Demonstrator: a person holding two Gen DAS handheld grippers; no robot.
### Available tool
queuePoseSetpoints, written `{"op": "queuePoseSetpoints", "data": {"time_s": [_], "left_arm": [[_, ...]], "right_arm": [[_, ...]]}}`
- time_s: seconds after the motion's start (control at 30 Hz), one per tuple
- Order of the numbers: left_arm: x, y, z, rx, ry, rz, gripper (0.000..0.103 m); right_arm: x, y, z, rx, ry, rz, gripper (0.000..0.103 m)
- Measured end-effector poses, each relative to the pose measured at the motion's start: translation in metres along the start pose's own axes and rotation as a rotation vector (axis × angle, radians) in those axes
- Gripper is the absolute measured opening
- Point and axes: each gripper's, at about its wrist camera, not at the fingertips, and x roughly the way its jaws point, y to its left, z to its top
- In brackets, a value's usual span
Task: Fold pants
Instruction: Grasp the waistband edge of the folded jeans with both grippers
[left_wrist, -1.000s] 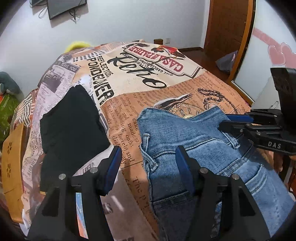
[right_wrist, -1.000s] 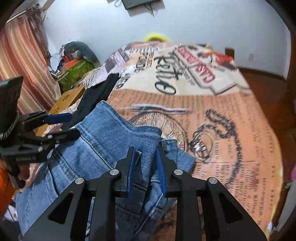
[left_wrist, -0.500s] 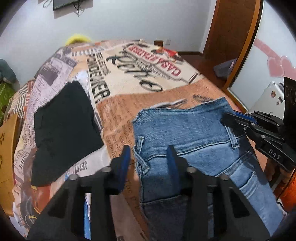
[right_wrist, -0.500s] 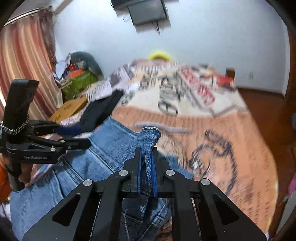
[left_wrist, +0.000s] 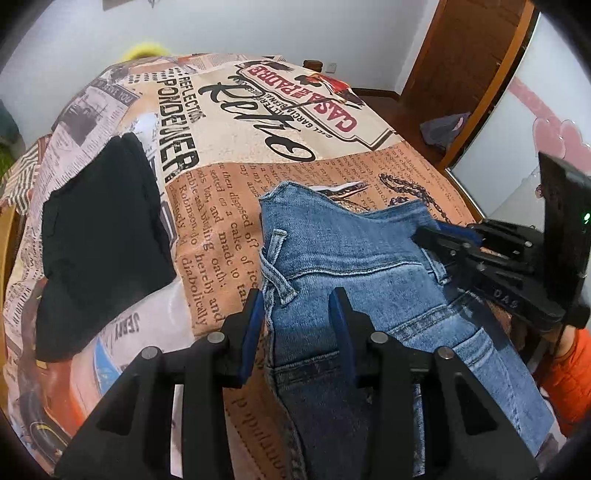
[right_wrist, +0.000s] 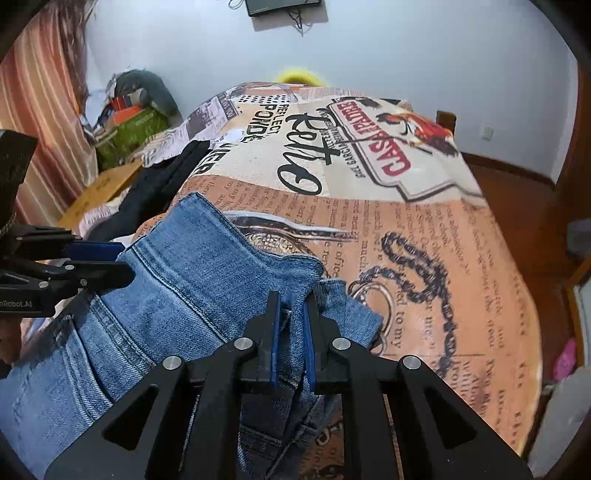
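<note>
Both grippers sit at the waistband of the jeans, which lie on the printed bedspread with the waist pointing to twelve o'clock and the legs running back toward six, past our tools and off the near edge. Our right gripper pinches the waistband corner on its side, fingers narrowed onto denim. Our left gripper straddles the opposite edge by a belt loop, its fingers parted and not yet clenched. Each tool sits nearest its own corner, so we judge the next move to hang on the left one closing there. A black garment lies near, at nine o'clock of the jeans.
</note>
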Motion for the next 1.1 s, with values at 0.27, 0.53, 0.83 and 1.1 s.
{"op": "queuePoseSetpoints", "data": {"time_s": [0.27, 0.53, 0.83, 1.1], "left_arm": [[-0.049, -0.004, -0.004, -0.023, -0.084, 0.035, 0.038], [-0.096, -0.013, -0.021, 0.008, -0.167, 0.118, 0.059], [-0.094, -0.012, -0.056, -0.012, -0.091, 0.068, 0.067], [-0.050, -0.006, -0.071, -0.060, 0.062, -0.009, 0.067]], "right_arm": [[-0.055, 0.001, 0.004, 0.008, -0.031, -0.016, 0.022], [-0.114, 0.024, -0.015, -0.035, -0.097, -0.053, 0.049], [-0.121, 0.031, -0.051, 0.056, -0.086, -0.063, 0.073], [-0.083, 0.014, -0.072, 0.193, 0.065, 0.032, 0.073]]}}
